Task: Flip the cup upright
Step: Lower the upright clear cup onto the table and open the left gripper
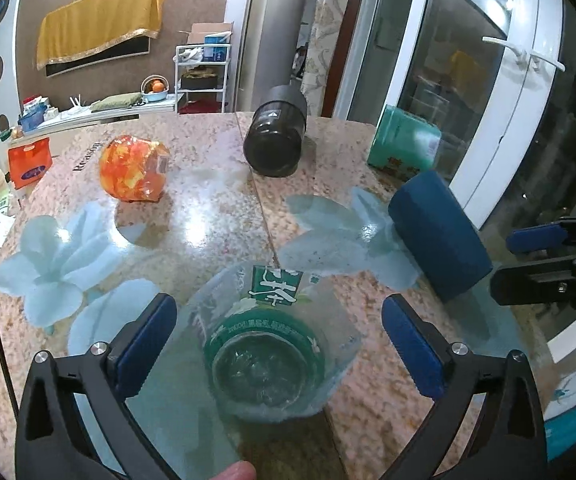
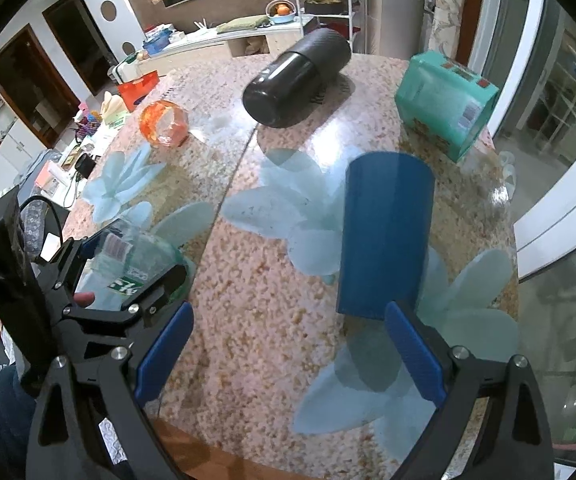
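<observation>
— What carries it all?
— A speckled stone surface with pale flower prints. On their sides lie a clear cup, blue cup, black flask, orange cup — and a teal cup.

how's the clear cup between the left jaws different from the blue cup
The clear cup is see-through with a green printed label; the blue cup is solid, plain blue. The clear cup sits between the open jaws of the left gripper; the blue cup lies just ahead of the right gripper, outside its open jaws. The clear cup flares wide at the mouth; the blue cup is a straighter cylinder. Both lie on their sides on the table.
</observation>
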`<state>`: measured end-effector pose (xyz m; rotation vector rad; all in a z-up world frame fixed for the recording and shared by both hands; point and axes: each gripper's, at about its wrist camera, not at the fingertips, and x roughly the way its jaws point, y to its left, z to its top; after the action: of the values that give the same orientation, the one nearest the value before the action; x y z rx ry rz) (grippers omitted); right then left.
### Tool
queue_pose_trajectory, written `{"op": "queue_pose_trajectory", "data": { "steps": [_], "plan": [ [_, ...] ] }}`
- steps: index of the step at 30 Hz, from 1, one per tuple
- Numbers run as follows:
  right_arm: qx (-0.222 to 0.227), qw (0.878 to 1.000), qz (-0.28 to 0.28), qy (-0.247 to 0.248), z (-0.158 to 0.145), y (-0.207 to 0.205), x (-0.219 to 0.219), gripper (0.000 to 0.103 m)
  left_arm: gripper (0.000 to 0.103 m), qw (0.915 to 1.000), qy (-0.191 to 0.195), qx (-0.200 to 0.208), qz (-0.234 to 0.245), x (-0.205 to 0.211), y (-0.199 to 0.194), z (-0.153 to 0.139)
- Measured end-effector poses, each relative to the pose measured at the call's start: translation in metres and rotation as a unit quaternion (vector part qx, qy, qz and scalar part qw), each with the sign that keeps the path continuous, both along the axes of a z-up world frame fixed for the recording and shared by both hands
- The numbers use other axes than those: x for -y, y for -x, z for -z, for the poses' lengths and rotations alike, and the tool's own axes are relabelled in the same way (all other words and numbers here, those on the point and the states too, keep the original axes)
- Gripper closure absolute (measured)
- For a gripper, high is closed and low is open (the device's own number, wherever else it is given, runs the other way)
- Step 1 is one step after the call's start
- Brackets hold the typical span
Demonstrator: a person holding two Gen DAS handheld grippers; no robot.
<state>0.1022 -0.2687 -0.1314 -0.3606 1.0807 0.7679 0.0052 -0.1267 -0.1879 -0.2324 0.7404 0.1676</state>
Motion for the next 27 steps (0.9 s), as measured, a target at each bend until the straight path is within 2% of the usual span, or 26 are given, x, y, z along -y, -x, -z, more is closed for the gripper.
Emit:
{"op": "queue_pose_trajectory", "data": {
  "steps": [9, 12, 16, 19, 21, 27],
  "plan": [
    [0.015, 1.0, 0.002, -0.007, -0.032, 0.01, -0.012, 0.007, 0.0, 0.9992, 0.023, -0.031, 0.004, -0.01, 0.011, -0.055],
    [-0.013, 1.0, -0.002, -0.018, -0.04, 0.012, -0.022, 0.004, 0.0, 0.9964, 0.03, -0.079, 0.006, -0.018, 0.007, -0.073],
    [-0.015, 0.999, 0.013, -0.04, -0.053, 0.014, -0.034, 0.002, 0.0, 0.9901, 0.024, -0.138, 0.013, -0.03, 0.003, -0.096],
    [-0.015, 0.998, 0.026, -0.049, -0.062, 0.016, -0.044, 0.002, 0.0, 0.9867, 0.022, -0.161, 0.013, -0.042, 0.003, -0.11],
    [-0.007, 0.998, 0.036, -0.049, -0.068, 0.018, -0.051, 0.002, 0.0, 0.9862, 0.028, -0.162, 0.016, -0.05, 0.004, -0.119],
    [0.006, 0.997, 0.07, -0.039, -0.084, 0.028, -0.068, 0.002, 0.0, 0.9856, 0.012, -0.167, 0.027, -0.076, 0.007, -0.141]
  ]
}}
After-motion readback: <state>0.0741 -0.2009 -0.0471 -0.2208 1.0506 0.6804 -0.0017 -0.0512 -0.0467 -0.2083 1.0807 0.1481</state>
